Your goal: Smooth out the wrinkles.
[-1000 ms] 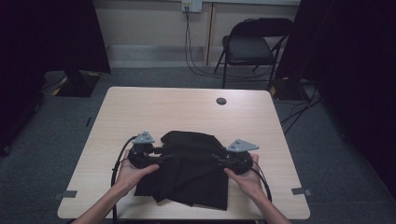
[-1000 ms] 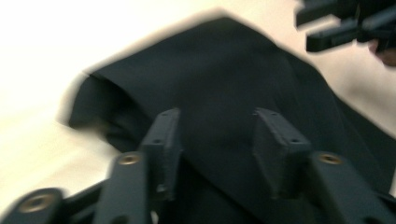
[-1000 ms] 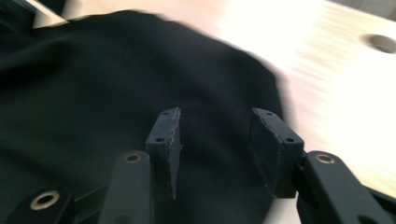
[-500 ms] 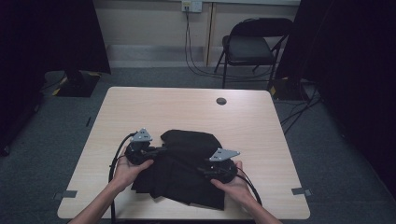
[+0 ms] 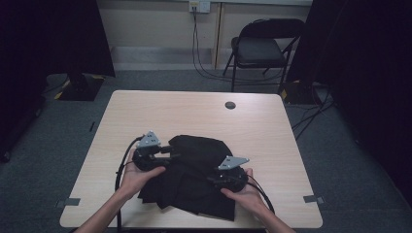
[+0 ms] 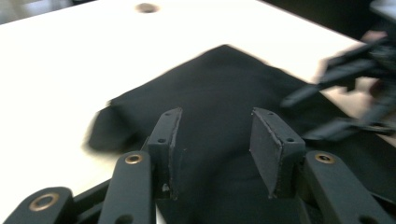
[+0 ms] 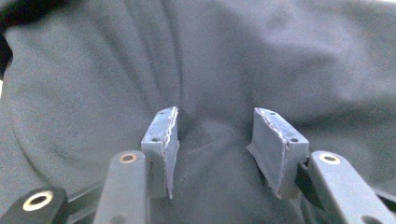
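Observation:
A rumpled black cloth (image 5: 194, 191) lies on the near half of the light wooden table (image 5: 194, 116). My left gripper (image 5: 171, 151) hovers at the cloth's left edge and points right. Its jaws have just been opening and now stand apart (image 6: 215, 135) above the cloth (image 6: 224, 79), with nothing pinched between them. My right gripper (image 5: 206, 175) lies over the cloth's right part and points left. Its half-spread jaws (image 7: 217, 140) rest their tips on the fabric (image 7: 233, 60), and a soft fold lies loosely in the gap. The right gripper (image 6: 299, 119) is blurred in the left gripper view.
A round cable hole (image 5: 230, 105) sits near the table's far edge. A black folding chair (image 5: 265, 48) stands behind the table at the right, with cables hanging from a wall socket (image 5: 200, 6). Bare tabletop surrounds the cloth.
My right gripper has moved left and toward the person, from the cloth's right edge onto the cloth. The left gripper has lifted slightly and the cloth's left edge has shifted.

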A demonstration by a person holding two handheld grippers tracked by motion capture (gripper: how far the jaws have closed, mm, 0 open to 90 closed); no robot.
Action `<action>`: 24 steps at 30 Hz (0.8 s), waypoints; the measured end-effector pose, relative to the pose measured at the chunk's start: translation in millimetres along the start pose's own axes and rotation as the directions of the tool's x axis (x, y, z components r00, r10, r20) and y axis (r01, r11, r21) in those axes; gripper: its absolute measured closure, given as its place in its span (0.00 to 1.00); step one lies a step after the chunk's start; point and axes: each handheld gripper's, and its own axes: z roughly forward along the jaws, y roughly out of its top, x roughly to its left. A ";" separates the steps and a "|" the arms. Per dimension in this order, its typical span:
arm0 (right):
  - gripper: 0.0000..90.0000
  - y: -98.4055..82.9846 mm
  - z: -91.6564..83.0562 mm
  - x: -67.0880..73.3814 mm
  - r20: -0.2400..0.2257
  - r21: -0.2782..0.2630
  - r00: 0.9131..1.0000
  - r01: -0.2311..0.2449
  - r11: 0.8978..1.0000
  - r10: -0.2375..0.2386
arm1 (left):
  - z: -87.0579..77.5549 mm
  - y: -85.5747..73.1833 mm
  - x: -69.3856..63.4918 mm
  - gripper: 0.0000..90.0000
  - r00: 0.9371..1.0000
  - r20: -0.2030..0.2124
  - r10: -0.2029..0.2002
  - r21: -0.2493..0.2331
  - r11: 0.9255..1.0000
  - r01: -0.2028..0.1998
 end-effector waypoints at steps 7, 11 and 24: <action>0.58 -18.5 -21.4 2.9 -0.007 0.017 1.000 0.023 1.000 -0.023 | 58.0 -24.5 -36.8 0.56 0.990 0.129 0.060 0.149 0.986 -0.079; 0.50 -15.8 -28.7 -1.1 -0.009 0.013 0.999 0.045 0.999 -0.045 | 70.7 -24.8 -35.6 0.52 0.995 0.097 0.034 0.161 0.986 -0.049; 0.24 36.2 -2.7 -60.4 0.041 -0.082 0.997 -0.057 0.995 0.061 | 79.9 -32.6 -33.9 0.51 0.995 0.093 0.021 0.165 0.986 -0.036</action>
